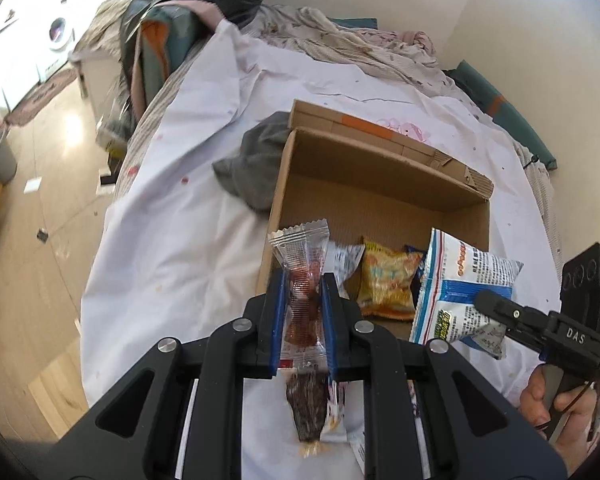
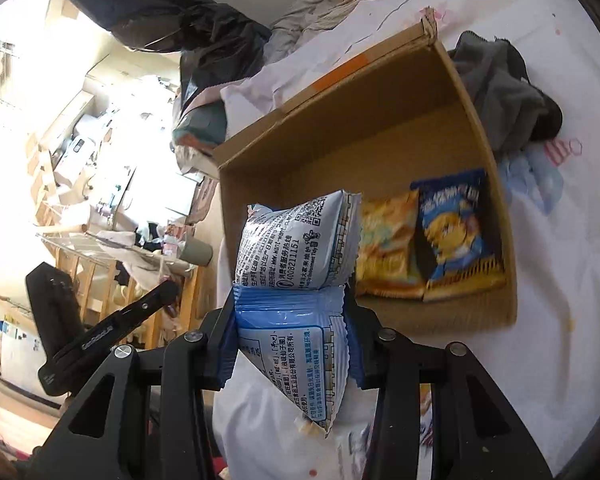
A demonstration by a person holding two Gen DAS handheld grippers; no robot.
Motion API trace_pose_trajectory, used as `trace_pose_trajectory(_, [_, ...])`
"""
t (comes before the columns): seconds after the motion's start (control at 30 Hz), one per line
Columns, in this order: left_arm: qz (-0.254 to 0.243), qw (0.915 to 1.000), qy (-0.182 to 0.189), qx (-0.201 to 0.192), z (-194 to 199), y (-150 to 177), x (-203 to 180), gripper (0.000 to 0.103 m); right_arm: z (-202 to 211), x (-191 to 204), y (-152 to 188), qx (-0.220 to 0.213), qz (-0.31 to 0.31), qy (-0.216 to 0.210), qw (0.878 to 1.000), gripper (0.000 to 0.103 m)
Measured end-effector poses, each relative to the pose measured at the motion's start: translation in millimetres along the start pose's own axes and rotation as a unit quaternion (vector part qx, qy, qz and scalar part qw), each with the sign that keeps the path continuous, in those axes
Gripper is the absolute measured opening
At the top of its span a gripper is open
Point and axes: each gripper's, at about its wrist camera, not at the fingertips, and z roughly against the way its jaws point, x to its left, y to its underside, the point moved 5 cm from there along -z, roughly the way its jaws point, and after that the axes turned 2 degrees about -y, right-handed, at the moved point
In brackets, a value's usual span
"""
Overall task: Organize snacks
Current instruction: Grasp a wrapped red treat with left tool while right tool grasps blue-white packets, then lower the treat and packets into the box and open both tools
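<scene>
Both grippers hold snacks above the near edge of the cardboard box [image 1: 380,200]: left gripper [image 1: 303,320] clamped on a clear red-snack packet [image 1: 302,276], right gripper [image 2: 290,336] squeezing a blue-white pouch [image 2: 296,248]; carry each over the bare far floor, beyond the yellow bag [image 1: 388,280], before releasing

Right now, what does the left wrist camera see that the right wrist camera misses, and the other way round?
Only the left wrist view shows the left gripper clamped on a clear packet of red snack, and a person's hand holding the other tool. Only the right wrist view shows the blue snack bag fully, beside the yellow one. Both show the cardboard box, the yellow snack bag, the grey cloth and the blue-and-white packet pinched in the right gripper.
</scene>
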Motion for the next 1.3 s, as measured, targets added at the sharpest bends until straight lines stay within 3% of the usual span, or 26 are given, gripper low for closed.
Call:
trace_pose_trajectory(0.4, [-0.072, 0.9972, -0.004, 0.018, -63, -31, -40, 0.014, -26, -35, -53, 0.000, -0.003, 0.056, 0.998, 0.046])
trace_pose_trajectory(0.8, [-0.069, 0.9965, 0.012, 0.044, -126, -37, -49, 0.014, -70, -54, -73, 0.038, 0.005, 0.067, 0.997, 0.047])
trace_pose_trajectory(0.93, [-0.068, 0.9964, 0.008, 0.050, -133, -34, -48, 0.015, -69, -53, -73, 0.042, 0.011, 0.071, 0.997, 0.051])
trace_pose_trajectory(1.0, [-0.071, 0.9962, 0.006, 0.051, -135, -33, -49, 0.015, -64, -52, -75, 0.044, 0.003, 0.059, 0.997, 0.059])
trace_pose_trajectory(1.07, [-0.070, 0.9963, 0.007, 0.050, -135, -35, -49, 0.017, -55, -49, -79, 0.037, -0.014, 0.026, 0.999, 0.076])
trace_pose_trajectory(1.13, [-0.067, 0.9968, 0.007, 0.043, -133, -38, -49, 0.017, -46, -42, -81, 0.027, -0.019, 0.007, 0.999, 0.083])
trace_pose_trajectory(1.23, [-0.066, 0.9971, 0.010, 0.038, -130, -39, -51, 0.018, -34, -32, -82, 0.014, -0.001, -0.020, 1.000, 0.087])
trace_pose_trajectory(1.3, [-0.067, 0.9969, 0.010, 0.040, -130, -39, -51, 0.018, -29, -32, -82, 0.005, 0.008, -0.005, 1.000, 0.087])
